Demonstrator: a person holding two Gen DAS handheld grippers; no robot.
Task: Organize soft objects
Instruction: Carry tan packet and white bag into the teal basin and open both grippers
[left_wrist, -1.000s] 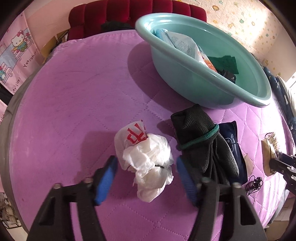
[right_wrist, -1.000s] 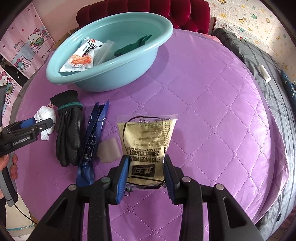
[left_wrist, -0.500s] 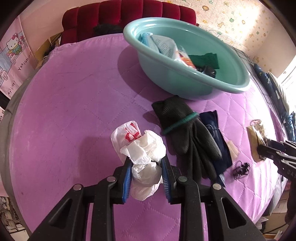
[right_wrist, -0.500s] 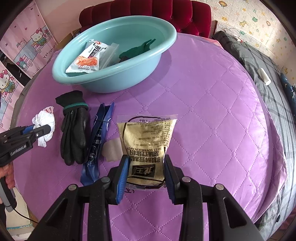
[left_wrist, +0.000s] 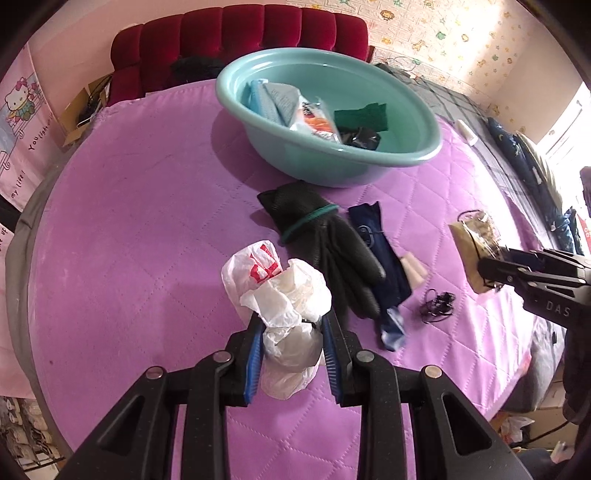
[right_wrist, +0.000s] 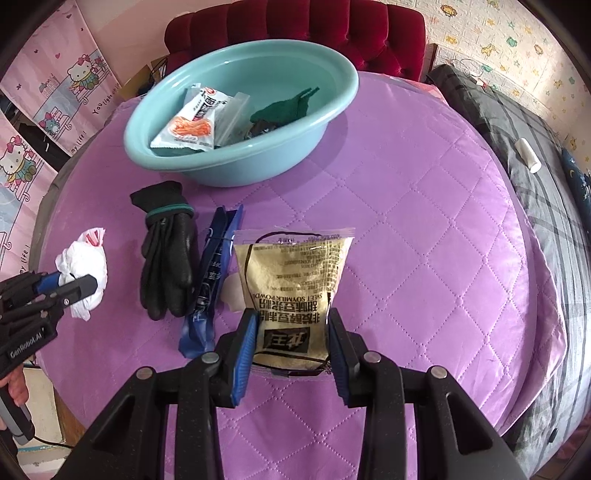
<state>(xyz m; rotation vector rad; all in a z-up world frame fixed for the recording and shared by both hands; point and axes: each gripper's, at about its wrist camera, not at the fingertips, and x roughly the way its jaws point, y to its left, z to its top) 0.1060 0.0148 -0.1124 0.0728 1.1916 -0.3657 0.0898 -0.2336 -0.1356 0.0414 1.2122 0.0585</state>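
My left gripper (left_wrist: 291, 325) is shut on a crumpled white plastic bag (left_wrist: 280, 288) with red print, held above the purple table. It also shows in the right wrist view (right_wrist: 83, 266). My right gripper (right_wrist: 291, 328) is shut on a gold soymilk powder packet (right_wrist: 295, 277), held upright above the table; the packet shows in the left wrist view (left_wrist: 474, 240). A teal basin (left_wrist: 388, 155) at the back holds a snack packet (right_wrist: 192, 122), a green cloth (right_wrist: 284, 107) and other items. A black glove (left_wrist: 325, 243) and a dark blue pouch (left_wrist: 384, 266) lie between the grippers.
A small beige piece (left_wrist: 413, 267) and a black tangled cord (left_wrist: 437, 301) lie right of the pouch. A red chair (left_wrist: 240, 37) stands behind the round purple quilted table (left_wrist: 129, 221). A grey bed (right_wrist: 535, 155) is to the right.
My left gripper closed on the white plastic bag and lifted it off the table. My right gripper keeps its hold on the packet and has risen slightly.
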